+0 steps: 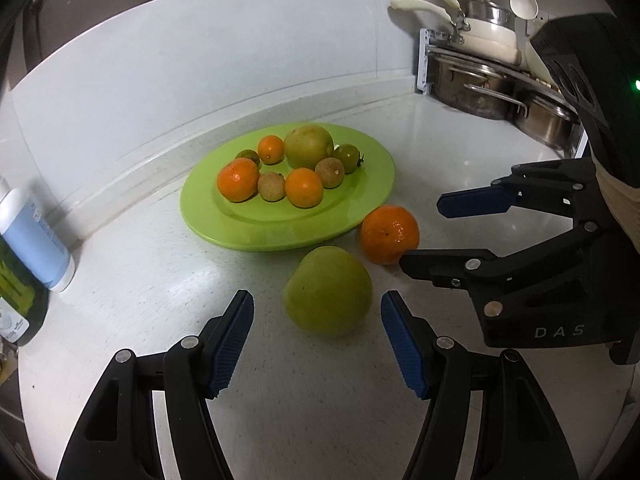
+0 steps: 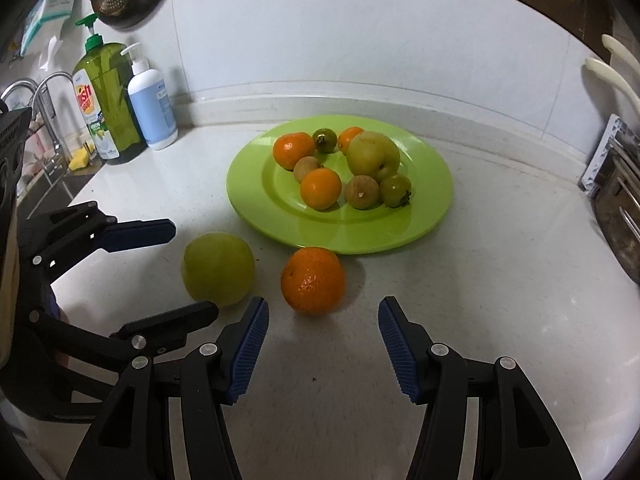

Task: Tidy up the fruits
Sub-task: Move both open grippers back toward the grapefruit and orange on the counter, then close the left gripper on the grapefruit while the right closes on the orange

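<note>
A green plate (image 1: 360, 208) (image 2: 256, 204) on the white counter holds several fruits: oranges, a green apple (image 1: 309, 146) (image 2: 372, 156), small green tomatoes and brown round fruits. A loose green apple (image 1: 328, 290) (image 2: 218, 274) and a loose orange (image 1: 390, 234) (image 2: 313, 281) lie on the counter in front of the plate. My left gripper (image 1: 317, 312) (image 2: 192, 268) is open, its pads on either side of the loose apple, apart from it. My right gripper (image 2: 323, 316) (image 1: 420, 232) is open, just short of the loose orange.
Soap bottles (image 2: 150, 100) (image 1: 32, 236) stand at the back left by the sink (image 2: 52, 184). Steel pots on a rack (image 1: 488, 88) stand at the back right. A wall backs the counter.
</note>
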